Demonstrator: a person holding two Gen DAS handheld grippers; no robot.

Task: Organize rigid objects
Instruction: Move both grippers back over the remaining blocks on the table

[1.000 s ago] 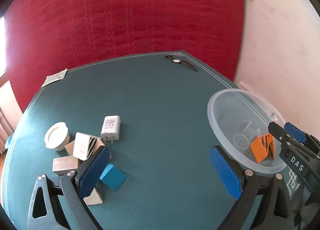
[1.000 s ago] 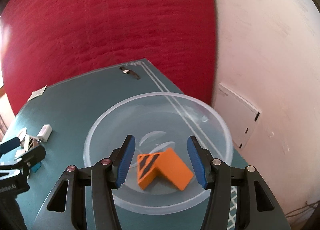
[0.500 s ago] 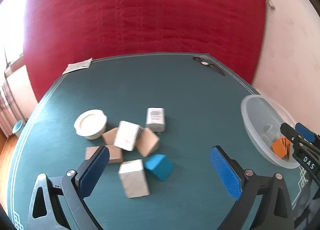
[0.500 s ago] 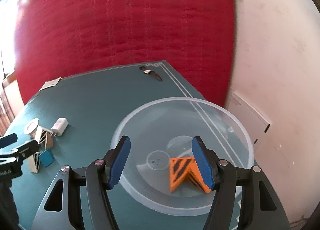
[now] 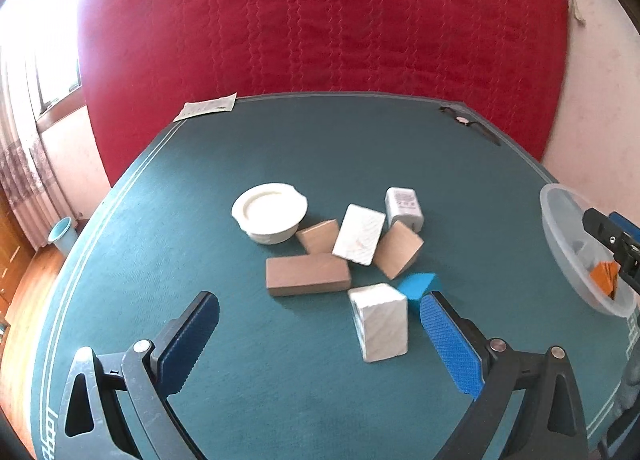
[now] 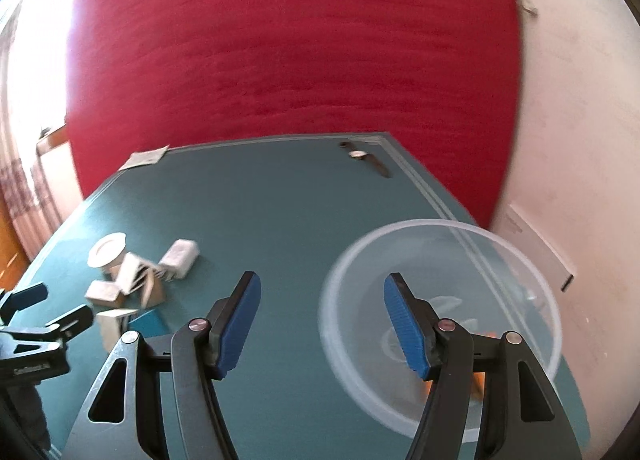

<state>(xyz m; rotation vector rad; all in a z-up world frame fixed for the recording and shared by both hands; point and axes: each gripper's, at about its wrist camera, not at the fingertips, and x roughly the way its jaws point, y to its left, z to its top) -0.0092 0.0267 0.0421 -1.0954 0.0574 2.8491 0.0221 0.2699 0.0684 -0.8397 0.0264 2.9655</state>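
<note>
My left gripper [image 5: 320,336] stands open over the green table, just short of a cluster of blocks. A white block [image 5: 380,322] lies nearest, close to the right finger [image 5: 448,344], with a blue block [image 5: 418,286] behind it. Further on are a brown rectangular block [image 5: 306,280], two wooden wedges [image 5: 400,248], another white block [image 5: 360,234], a white charger [image 5: 404,206] and a white round lid [image 5: 270,212]. My right gripper [image 6: 322,316] is open and empty beside the clear plastic bowl [image 6: 440,225]. An orange block [image 5: 604,276] lies in the bowl, mostly hidden in the right wrist view.
A wristwatch [image 6: 366,158] lies near the table's far right corner and a paper slip [image 6: 146,158] at the far left corner. A red quilted cloth hangs behind the table, with a pale wall to the right. The bowl sits near the table's right edge.
The left gripper swung left from the bowl to face the block cluster. The right gripper widened, left the orange block in the bowl and shifted left so the bowl sits to its right.
</note>
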